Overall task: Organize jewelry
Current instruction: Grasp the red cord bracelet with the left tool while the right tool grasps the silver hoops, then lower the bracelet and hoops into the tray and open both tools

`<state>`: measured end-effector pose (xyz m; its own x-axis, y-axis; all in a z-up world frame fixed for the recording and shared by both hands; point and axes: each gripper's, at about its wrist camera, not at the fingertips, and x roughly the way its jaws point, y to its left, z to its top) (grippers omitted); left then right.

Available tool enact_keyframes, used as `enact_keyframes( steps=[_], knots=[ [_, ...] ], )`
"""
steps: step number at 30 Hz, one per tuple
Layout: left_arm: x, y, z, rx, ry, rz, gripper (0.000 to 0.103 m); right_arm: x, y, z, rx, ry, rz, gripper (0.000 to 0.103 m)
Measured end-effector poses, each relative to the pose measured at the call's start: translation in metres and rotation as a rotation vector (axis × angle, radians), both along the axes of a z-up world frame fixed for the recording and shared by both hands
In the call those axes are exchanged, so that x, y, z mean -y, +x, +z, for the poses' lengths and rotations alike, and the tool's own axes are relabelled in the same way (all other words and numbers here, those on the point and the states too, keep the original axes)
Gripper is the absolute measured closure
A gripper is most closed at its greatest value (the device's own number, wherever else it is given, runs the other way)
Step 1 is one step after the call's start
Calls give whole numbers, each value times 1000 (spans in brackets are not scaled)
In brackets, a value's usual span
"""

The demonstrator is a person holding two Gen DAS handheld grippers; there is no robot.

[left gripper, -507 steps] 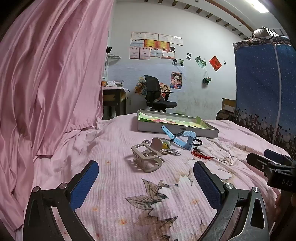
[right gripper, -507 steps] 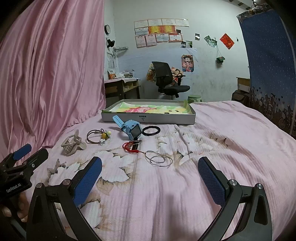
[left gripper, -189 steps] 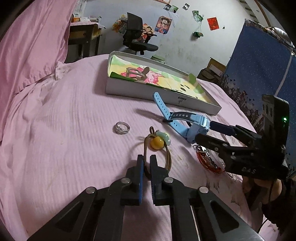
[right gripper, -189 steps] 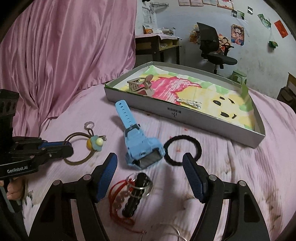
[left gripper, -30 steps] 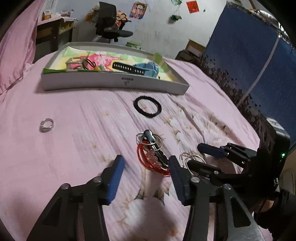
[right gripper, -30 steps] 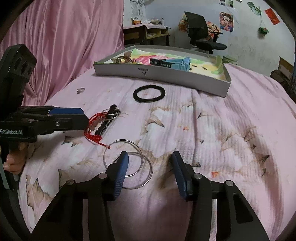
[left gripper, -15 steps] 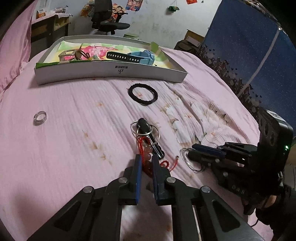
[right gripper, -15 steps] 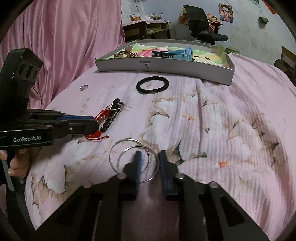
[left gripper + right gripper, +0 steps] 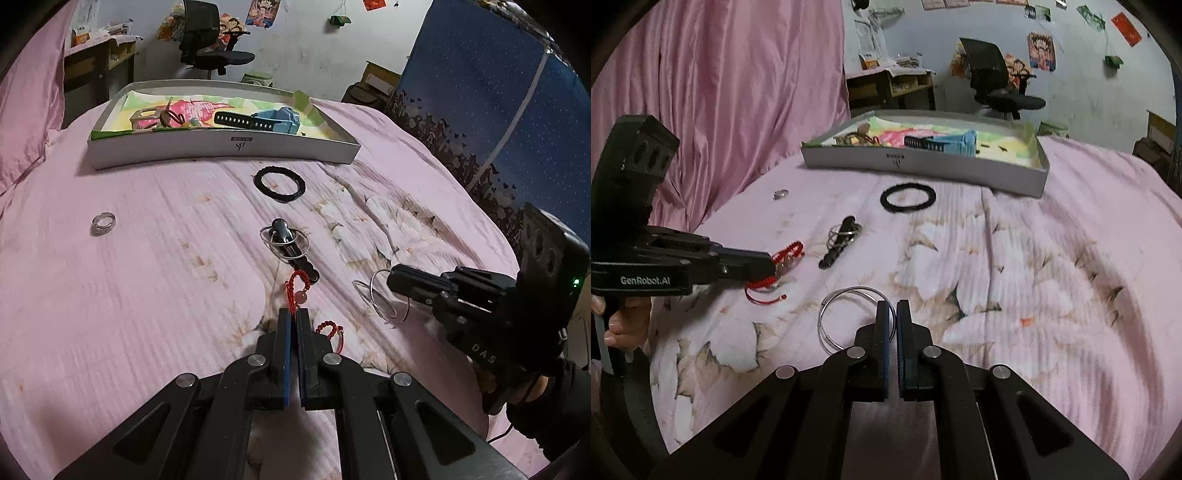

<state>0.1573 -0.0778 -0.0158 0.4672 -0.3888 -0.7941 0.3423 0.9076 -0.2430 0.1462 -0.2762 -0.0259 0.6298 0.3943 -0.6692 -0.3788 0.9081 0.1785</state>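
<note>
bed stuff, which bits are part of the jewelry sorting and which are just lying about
Part of the job:
- red bead bracelet, in the left tool
- silver hoops, in the right tool
- black hair tie
- ring
- black clip with rings
- tray holding the blue watch

Just lying about:
- office chair
- desk
- pink curtain

"GenRobot.AI" on the left claw (image 9: 764,264); "DAS" on the right claw (image 9: 397,284).
</note>
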Motion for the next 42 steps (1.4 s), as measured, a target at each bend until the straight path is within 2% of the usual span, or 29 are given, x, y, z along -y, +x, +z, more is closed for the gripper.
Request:
enact_keyframes(
  steps=[10, 19, 29, 33, 38, 42],
  knots=[
    [-8, 1, 20, 89, -39, 37, 100, 8, -1, 18, 71, 28, -28, 100],
    [-12, 31, 53, 185, -63, 67, 100, 2, 19, 60, 167, 26, -32, 101],
    [-22, 95, 77, 253, -92, 126, 100, -13, 81, 100, 233, 3, -53, 101],
    [-22, 121, 79, 279, -68, 140, 100, -26, 113, 110, 254, -6, -59, 101],
    [-27, 153, 72, 272, -56, 173, 100, -38, 143, 106, 254, 0, -78, 101],
    [-33, 173, 59, 251, -55, 205, 100, -43, 165, 91, 231, 11, -104, 101]
  ],
)
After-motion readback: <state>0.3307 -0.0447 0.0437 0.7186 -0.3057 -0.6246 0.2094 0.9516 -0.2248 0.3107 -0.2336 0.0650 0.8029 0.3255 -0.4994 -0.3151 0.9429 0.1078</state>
